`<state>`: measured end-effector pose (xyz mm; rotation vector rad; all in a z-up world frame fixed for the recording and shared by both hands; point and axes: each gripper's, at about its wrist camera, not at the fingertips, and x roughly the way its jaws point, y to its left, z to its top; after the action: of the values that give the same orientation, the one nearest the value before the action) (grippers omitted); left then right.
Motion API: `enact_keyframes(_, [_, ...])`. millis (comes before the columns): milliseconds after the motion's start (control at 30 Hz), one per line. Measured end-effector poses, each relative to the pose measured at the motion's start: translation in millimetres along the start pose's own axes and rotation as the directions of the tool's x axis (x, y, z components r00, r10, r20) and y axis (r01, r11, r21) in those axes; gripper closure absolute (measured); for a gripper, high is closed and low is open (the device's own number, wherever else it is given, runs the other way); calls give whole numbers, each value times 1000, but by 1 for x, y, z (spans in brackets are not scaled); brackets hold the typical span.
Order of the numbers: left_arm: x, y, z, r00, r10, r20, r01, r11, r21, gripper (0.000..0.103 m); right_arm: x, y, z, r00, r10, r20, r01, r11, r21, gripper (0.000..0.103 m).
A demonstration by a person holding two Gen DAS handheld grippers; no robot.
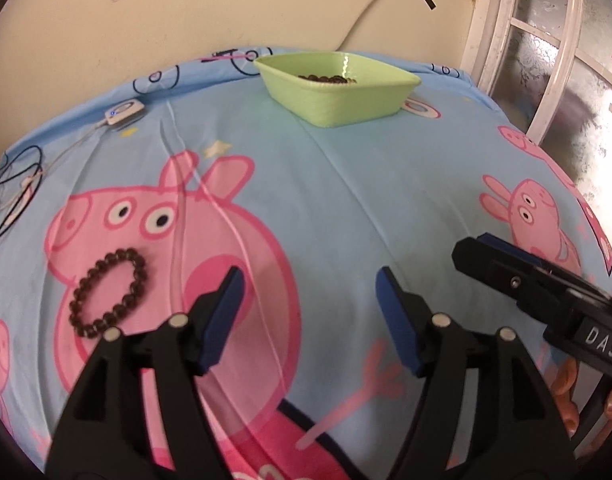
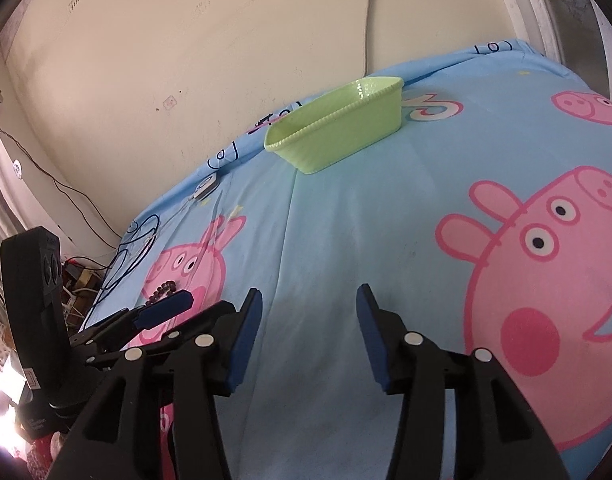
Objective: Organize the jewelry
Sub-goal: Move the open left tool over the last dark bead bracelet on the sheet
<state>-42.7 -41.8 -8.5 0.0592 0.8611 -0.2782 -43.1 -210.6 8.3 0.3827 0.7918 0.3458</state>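
A dark brown bead bracelet [image 1: 108,293] lies on the blue cartoon-pig sheet [image 1: 325,184], just left of my left gripper [image 1: 309,280], which is open and empty above the sheet. A light green tray [image 1: 337,90] stands at the far edge and holds more dark beads [image 1: 327,78]. In the right wrist view the tray [image 2: 337,132] is ahead, its inside hidden. My right gripper [image 2: 309,298] is open and empty over bare sheet. Part of the bracelet [image 2: 162,292] shows beside the left gripper's blue fingertip [image 2: 166,308].
A small white device [image 1: 124,112] with a cord and black cables [image 1: 18,184] lies at the sheet's left edge. A wall stands behind the tray. A window frame [image 1: 545,60] is at the right. The right gripper's body [image 1: 545,292] is close on the right.
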Motion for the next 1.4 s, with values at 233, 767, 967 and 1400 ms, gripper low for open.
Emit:
enact_keyframes(233, [-2, -6, -4, 1000, -7, 21, 6, 1000, 24, 37, -1, -3, -1, 1000, -12, 11, 12, 1000, 17, 78])
enact_keyframes(767, [-16, -7, -6, 993, -46, 108, 43, 999, 33, 23, -6, -13, -1, 999, -4, 45, 0, 996, 90, 61])
enact_keyframes(967, [-21, -9, -8, 990, -55, 129, 52, 998, 28, 23, -9, -15, -1, 997, -28, 66, 21, 994, 110, 61])
enact_keyframes(1400, [-29, -12, -10, 983, -71, 171, 67, 997, 33, 18, -7, -13, 0, 995, -67, 67, 59, 991, 116, 60])
